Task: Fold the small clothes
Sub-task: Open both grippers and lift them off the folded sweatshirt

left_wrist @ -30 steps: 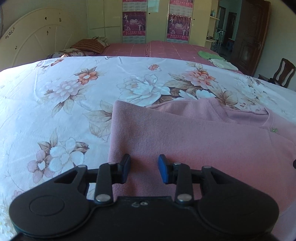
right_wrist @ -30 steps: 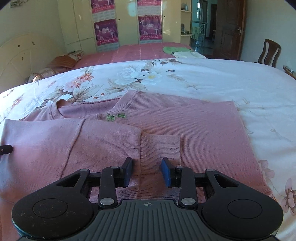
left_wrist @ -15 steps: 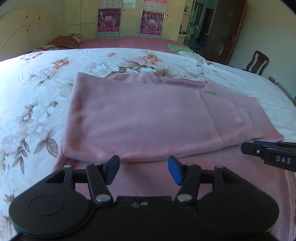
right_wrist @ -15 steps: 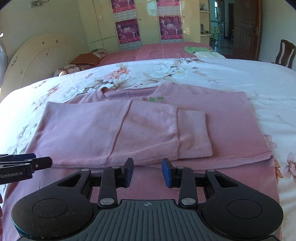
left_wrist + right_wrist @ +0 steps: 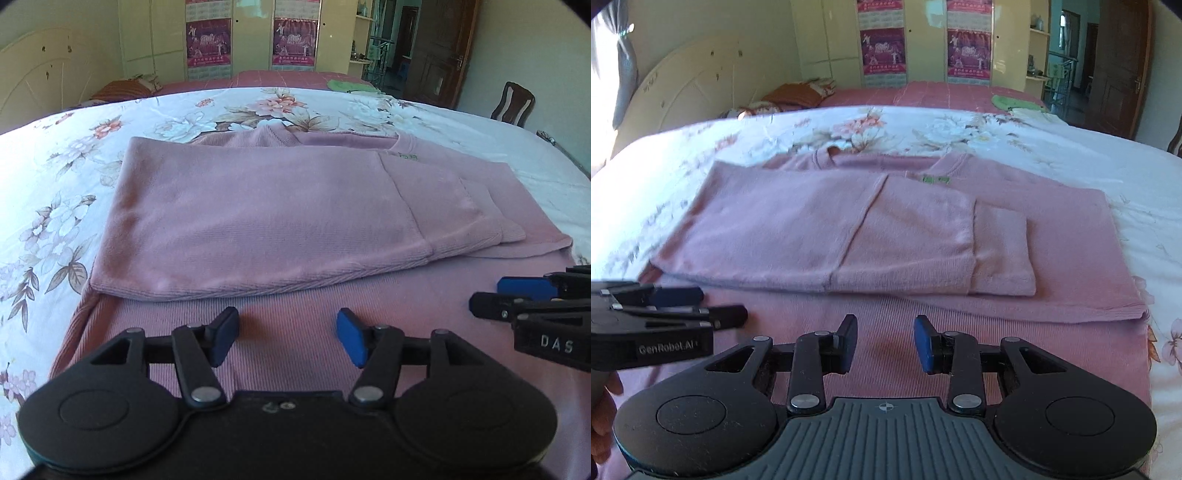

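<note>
Pink sweater (image 5: pixel 258 214) flat on the floral bedsheet (image 5: pixel 55 192), sleeves folded across its chest; left gripper (image 5: pixel 288 334), jaws opening and empty, and right gripper (image 5: pixel 885 341), jaws parted and empty, poised over its near hem, apparently next pinching that hem to fold it toward the collar.

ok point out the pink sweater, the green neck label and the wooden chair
pink sweater (image 5: pixel 258 218), left wrist view, on the folded-over top layer
green neck label (image 5: pixel 936 179), right wrist view, on the tag at the collar
wooden chair (image 5: pixel 513 101), left wrist view, on its backrest, far right by the wall
</note>
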`<state>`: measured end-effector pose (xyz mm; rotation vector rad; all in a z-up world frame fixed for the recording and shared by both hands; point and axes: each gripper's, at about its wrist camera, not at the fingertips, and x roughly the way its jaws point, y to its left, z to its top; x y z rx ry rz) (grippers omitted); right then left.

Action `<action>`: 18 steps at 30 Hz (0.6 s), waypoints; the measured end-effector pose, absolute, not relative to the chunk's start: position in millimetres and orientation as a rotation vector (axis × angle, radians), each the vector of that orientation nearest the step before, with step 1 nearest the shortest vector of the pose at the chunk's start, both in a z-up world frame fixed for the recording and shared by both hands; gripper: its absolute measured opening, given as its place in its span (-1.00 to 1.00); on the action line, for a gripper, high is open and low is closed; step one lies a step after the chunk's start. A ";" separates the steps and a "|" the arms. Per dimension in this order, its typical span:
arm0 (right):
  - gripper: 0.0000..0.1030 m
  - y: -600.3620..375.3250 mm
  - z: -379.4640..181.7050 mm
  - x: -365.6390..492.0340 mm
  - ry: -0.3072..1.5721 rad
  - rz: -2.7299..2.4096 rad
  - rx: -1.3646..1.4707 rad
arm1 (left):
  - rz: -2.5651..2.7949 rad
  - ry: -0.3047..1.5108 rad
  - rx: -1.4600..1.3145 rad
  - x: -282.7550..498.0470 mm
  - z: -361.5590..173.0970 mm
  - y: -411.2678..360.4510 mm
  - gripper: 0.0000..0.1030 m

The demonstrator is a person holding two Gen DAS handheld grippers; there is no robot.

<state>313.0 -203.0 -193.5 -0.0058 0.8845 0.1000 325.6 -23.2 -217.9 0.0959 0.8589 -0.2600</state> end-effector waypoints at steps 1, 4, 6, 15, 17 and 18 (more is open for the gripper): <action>-0.34 -207.4 -198.3 307.8 0.874 0.085 -0.031 | -0.252 0.857 0.105 322.8 -217.7 -19.7 0.21; -0.34 -232.0 -200.2 289.7 0.868 0.032 -0.051 | -0.201 0.869 0.101 313.5 -217.1 4.0 0.29; -0.34 -253.6 -202.3 274.8 0.872 -0.008 -0.042 | -0.158 0.878 0.087 303.8 -216.7 23.0 0.36; -0.34 -247.2 -179.0 247.3 0.852 0.113 0.080 | -0.090 0.917 -0.001 268.6 -196.5 21.0 0.23; -0.34 -222.4 -175.5 244.8 0.845 0.182 0.064 | -0.110 0.916 0.000 258.6 -194.2 5.2 0.24; -0.34 -212.7 -175.2 243.0 0.846 0.213 0.057 | -0.122 0.918 0.002 253.7 -194.4 -2.6 0.24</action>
